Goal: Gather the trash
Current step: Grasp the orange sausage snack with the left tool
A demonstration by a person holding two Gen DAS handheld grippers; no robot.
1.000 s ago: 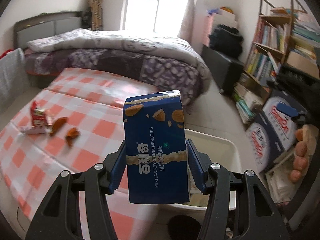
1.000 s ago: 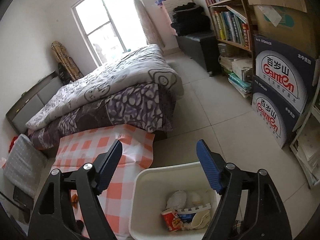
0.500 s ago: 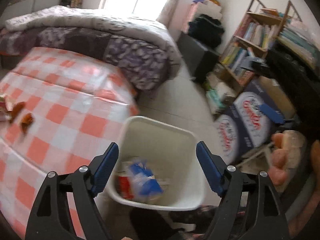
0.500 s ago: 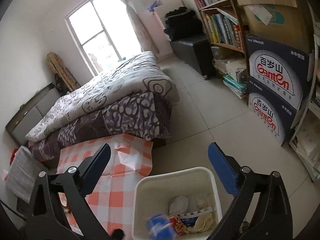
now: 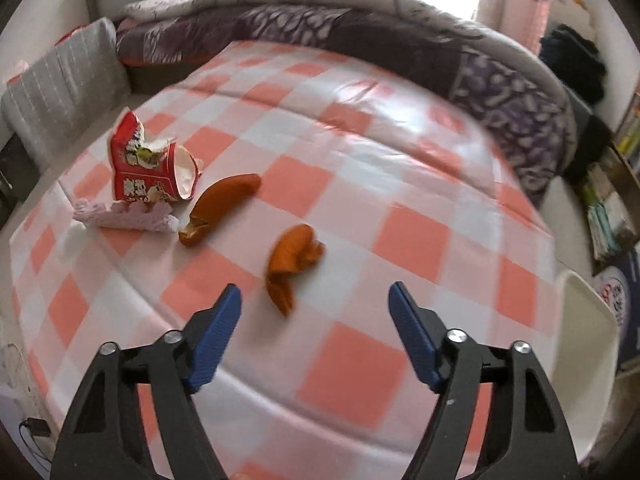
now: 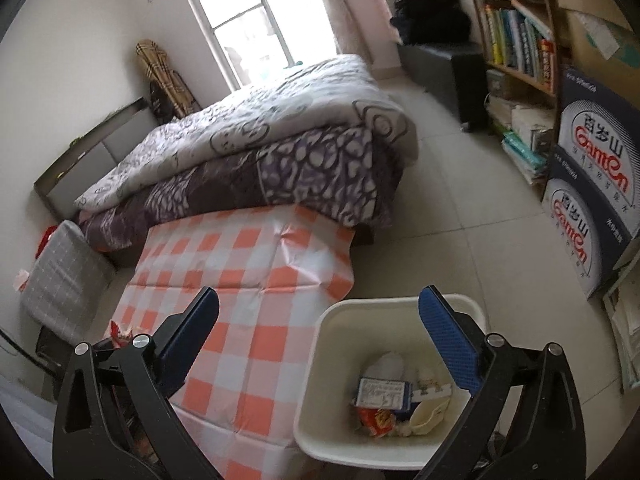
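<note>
Orange peel (image 5: 292, 266) lay centre frame on the checked bench (image 5: 400, 184), just ahead of the left tool (image 5: 314, 310), spread apart and empty. Judged step: fetching remaining trash; next, descent and closure around peel. Right tool (image 6: 318, 322) likewise spread, empty. Only right view showed bin (image 6: 340, 360) contents; only left view, red wrapper (image 5: 148, 172) at left.

On the checked-cloth counter (image 5: 360, 184), a torn red paper cup (image 5: 148, 168) lies near the left edge, with two orange peel pieces (image 5: 292, 264) to its right. The white plastic bin (image 6: 340, 360) stands off the counter's right edge, holding a blue biscuit box (image 6: 382, 394).
</note>
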